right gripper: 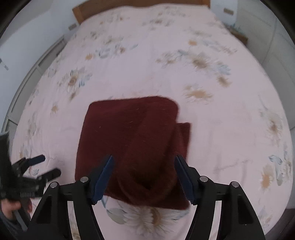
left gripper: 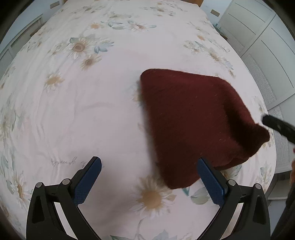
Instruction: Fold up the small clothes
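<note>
A dark red knitted garment (left gripper: 197, 118) lies folded into a rough rectangle on the floral bedsheet (left gripper: 83, 110). My left gripper (left gripper: 149, 177) is open and empty, with the garment's near left corner just inside its right finger. In the right wrist view the garment (right gripper: 132, 142) lies straight ahead. My right gripper (right gripper: 143, 175) is open above its near edge, gripping nothing. The left gripper (right gripper: 48, 166) shows open at the left of that view. One finger of the right gripper (left gripper: 278, 127) shows beside the garment's right corner in the left wrist view.
The bed fills both views. A wooden headboard (right gripper: 129, 5) is at the far end. White louvred wardrobe doors (left gripper: 258, 55) stand along the right side. A white radiator or panel (right gripper: 36, 61) runs along the left.
</note>
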Tool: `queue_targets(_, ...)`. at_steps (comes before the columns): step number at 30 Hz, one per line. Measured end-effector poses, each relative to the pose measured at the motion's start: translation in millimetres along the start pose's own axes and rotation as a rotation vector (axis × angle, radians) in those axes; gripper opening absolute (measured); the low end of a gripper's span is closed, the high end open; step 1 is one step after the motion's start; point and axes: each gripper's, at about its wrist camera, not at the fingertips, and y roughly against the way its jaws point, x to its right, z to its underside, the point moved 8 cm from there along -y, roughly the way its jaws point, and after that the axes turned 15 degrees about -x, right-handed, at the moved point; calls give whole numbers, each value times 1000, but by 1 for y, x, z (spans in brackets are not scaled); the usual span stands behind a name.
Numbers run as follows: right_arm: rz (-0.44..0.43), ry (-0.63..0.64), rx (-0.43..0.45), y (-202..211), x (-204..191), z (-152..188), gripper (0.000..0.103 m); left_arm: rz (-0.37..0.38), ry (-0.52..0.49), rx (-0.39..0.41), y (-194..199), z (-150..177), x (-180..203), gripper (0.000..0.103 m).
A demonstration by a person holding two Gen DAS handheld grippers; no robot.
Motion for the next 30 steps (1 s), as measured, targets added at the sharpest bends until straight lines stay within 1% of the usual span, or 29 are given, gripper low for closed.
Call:
queue_targets(2,1,7,-62,-20,-7,-5,68,5,-9,-4,0,4,-2,102)
queue_targets(4,9,1,-108,-37,-6,-3,66,-3,-13,4,1,7,-3,102)
queue_targets(6,26,-15,-129,-50,-1,2,57,-10,-15,18,2,8,-4,102)
queue_targets(7,35,-30,-132,-54,4,7,44,-10,-20,19,1,7,-5,102)
queue_targets(8,38,-46,-136,-57,10,10,39,-8,-24,17,0,7,-5,102)
queue_targets(9,31,-57,-137,-58,14,13,36,-5,-27,14,-1,7,-4,102)
queue_targets(10,9,-66,-132,-59,20,18,31,-4,-31,10,-2,8,-2,102)
queue_targets(13,-42,-85,-94,-50,31,24,25,0,-37,10,-4,7,2,102)
queue_targets(14,-72,-97,-71,-44,36,26,24,5,-41,10,-4,7,4,102)
queue_targets(16,-127,-118,-28,-33,43,32,22,9,-47,10,-4,7,7,102)
queue_targets(18,-163,-131,-9,-27,48,41,22,5,-57,10,-4,6,10,102)
queue_targets(22,-176,-147,-4,-31,58,68,21,3,-74,8,-4,6,15,102)
queue_targets(25,-131,-168,-30,-49,71,80,21,10,-84,-2,-6,7,20,102)
queue_targets(27,-135,-187,-34,-59,75,80,24,0,-88,-9,-10,6,23,102)
queue_targets(28,-140,-192,-29,-61,75,79,28,-6,-91,-13,-12,6,25,102)
queue_targets(29,-141,-194,-20,-61,74,77,34,-5,-94,-15,-13,7,26,102)
queue_targets(30,-141,-192,-10,-58,73,76,36,-1,-97,-17,-14,7,27,102)
